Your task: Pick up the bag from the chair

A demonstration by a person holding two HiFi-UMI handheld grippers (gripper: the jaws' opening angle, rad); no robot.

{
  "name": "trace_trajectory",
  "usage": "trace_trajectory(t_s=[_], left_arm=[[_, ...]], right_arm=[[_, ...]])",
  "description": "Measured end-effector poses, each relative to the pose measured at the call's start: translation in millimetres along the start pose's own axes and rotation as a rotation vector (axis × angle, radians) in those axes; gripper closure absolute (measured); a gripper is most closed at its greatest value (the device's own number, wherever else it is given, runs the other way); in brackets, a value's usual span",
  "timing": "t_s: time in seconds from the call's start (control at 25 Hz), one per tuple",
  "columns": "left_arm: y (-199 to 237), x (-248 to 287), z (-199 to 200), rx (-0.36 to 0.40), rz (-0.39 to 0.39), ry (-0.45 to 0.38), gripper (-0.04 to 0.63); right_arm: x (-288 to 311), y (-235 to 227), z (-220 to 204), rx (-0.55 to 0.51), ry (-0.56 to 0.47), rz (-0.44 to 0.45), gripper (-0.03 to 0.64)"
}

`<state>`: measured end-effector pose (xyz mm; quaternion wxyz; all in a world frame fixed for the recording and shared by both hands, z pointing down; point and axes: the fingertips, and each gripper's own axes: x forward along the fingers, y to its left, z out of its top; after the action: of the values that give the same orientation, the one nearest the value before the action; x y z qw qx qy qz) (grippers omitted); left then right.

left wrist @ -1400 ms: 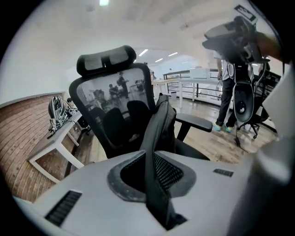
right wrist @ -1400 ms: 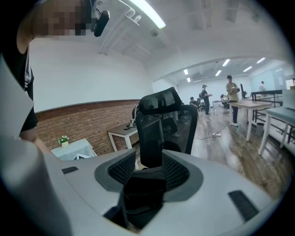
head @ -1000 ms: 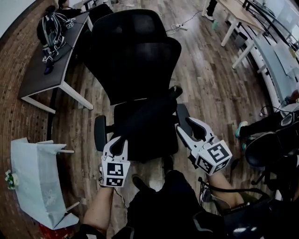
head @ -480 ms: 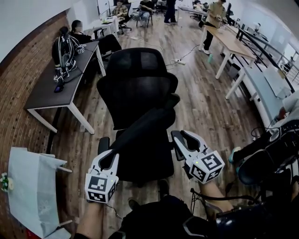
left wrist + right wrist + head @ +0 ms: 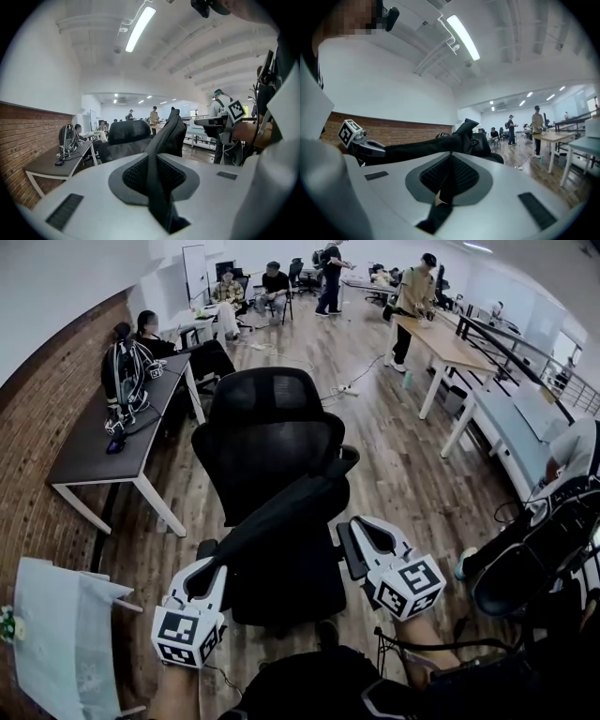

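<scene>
— What sat nearest us?

— Our left tongs (image 5: 211, 566), at seven o'clock. They were clamped shut on the near end of the black bag (image 5: 281, 502), and the fabric ran straight out from between the pads.

— And on the other side?

— Our right tongs (image 5: 345, 545) were at five o'clock. Their jaws had just been closing, and that gripper's view showed dark bag fabric pinched between them.

— So where was the bag?

— We held it stretched as a long dark band between the two tongs. It slanted from seven o'clock up towards one o'clock, over the seat of the black office chair (image 5: 272, 427) and in front of its backrest. Its far corner stuck upward. It was black against black, so we could not tell whether any part touched the seat.

— What lay beyond the chair?

— There was wood floor (image 5: 403, 456) all round. At ten o'clock a dark table (image 5: 89, 442) stood along the brick wall (image 5: 37, 474), with a backpack (image 5: 127, 376) on it and a seated person (image 5: 147, 329) at its far end. At one o'clock a long light table (image 5: 445, 345) stood with someone standing (image 5: 412, 296) beside it. Farthest off, at twelve o'clock, more people sat (image 5: 274, 287).
</scene>
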<state>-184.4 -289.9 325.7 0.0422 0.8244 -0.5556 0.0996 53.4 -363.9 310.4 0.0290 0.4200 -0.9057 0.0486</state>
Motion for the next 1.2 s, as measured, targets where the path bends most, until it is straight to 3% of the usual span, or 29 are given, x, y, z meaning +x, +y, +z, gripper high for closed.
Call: trace_trajectory(t_s=[0.72,1.2], left_arm=[[16,2,26,-0.039,0.011,-0.088,0.535],[17,6,35,-0.014,0.013,-0.117,0.535]], right_arm=[[10,5,8,-0.036,0.007,-0.042,0.600],[12,2,7,-0.046,0.013,-0.048,0.600]])
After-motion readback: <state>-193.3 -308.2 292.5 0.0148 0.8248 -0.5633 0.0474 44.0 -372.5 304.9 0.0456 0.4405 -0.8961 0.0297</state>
